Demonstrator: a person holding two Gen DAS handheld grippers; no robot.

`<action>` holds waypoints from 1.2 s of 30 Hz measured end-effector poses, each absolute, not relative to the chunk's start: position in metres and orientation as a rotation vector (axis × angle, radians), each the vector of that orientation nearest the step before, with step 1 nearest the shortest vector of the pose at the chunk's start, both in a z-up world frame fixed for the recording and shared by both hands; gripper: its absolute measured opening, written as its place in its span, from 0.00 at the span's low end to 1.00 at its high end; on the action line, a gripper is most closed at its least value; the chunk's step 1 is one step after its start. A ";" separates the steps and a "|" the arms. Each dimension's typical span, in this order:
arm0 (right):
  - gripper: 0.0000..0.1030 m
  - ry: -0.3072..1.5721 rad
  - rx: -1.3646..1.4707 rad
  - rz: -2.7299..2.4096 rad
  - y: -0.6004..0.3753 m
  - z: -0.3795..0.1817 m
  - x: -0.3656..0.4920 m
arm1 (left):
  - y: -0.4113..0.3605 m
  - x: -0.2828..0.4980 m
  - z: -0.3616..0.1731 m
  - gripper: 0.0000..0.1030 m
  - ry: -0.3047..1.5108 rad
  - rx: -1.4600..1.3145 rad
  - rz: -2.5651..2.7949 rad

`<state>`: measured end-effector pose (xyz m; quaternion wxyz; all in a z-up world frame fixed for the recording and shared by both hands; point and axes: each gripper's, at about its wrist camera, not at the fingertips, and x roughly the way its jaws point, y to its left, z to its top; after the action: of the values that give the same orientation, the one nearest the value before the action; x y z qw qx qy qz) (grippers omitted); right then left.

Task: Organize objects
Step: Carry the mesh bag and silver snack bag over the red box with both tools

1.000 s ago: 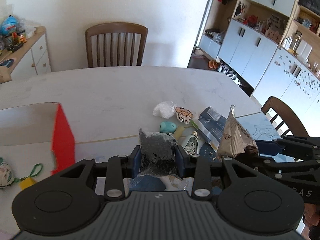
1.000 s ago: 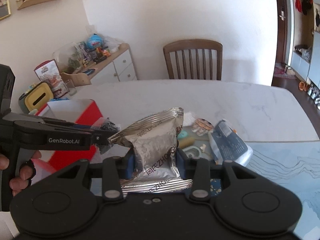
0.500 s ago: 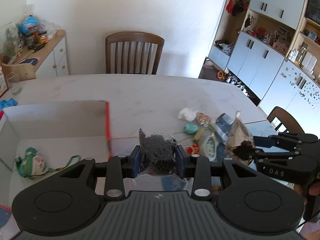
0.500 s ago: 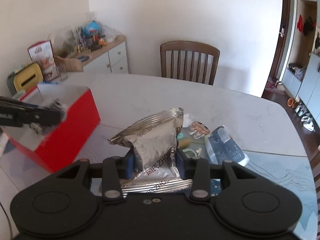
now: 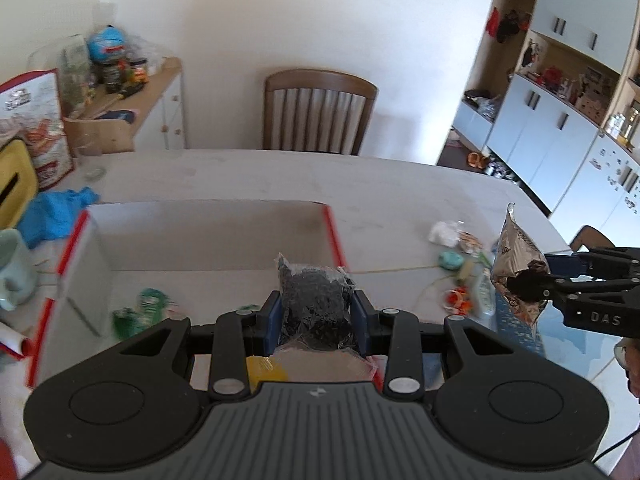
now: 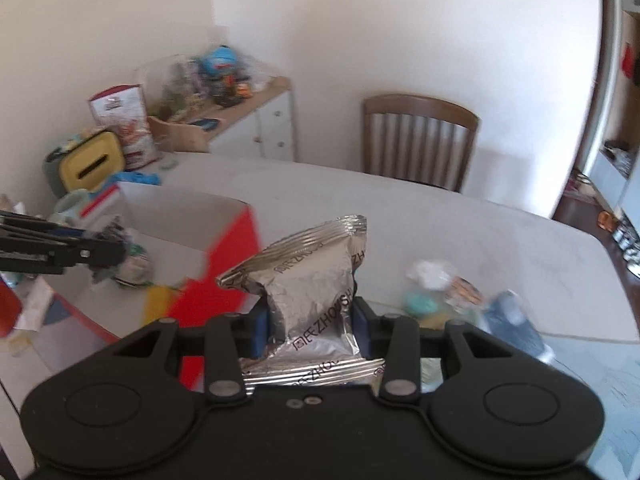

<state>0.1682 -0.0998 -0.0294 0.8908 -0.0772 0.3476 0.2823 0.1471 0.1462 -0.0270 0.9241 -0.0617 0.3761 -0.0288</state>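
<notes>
My left gripper (image 5: 316,316) is shut on a clear bag of black bits (image 5: 314,306) and holds it above the open red box (image 5: 208,236), near its right wall. My right gripper (image 6: 310,320) is shut on a silver foil packet (image 6: 308,280) and holds it in the air right of the red box (image 6: 224,276). In the left wrist view the foil packet (image 5: 516,264) hangs at the right. In the right wrist view the left gripper (image 6: 104,254) reaches over the box from the left.
Inside the box lies a green-and-white pouch (image 5: 140,310). Loose small items (image 5: 452,256) and a blue packet (image 6: 516,320) lie on the white table (image 5: 320,176). A mug (image 5: 12,268), blue glove (image 5: 56,212), chair (image 5: 318,112) and cluttered sideboard (image 5: 132,96) stand beyond.
Both grippers have moved left with their loads. The left gripper now hangs over the box's inside instead of beside its right wall. The right gripper has come closer to the box.
</notes>
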 end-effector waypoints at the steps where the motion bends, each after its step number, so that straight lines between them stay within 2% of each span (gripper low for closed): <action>1: 0.39 0.720 -0.161 0.601 -0.091 -0.026 0.168 | 0.153 0.147 -0.026 0.34 0.772 -0.127 -0.053; 18: 0.39 0.768 -0.205 0.714 0.035 -0.036 0.181 | 0.249 0.166 -0.053 0.34 0.864 -0.136 0.027; 36: 0.40 0.910 -0.349 0.732 0.120 -0.093 0.213 | 0.235 0.195 -0.115 0.35 1.029 -0.048 -0.066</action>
<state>0.2129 0.1200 -0.0925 0.8199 -0.1637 0.4275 0.3438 0.1951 0.2355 -0.1151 0.8698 -0.0232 0.4918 -0.0317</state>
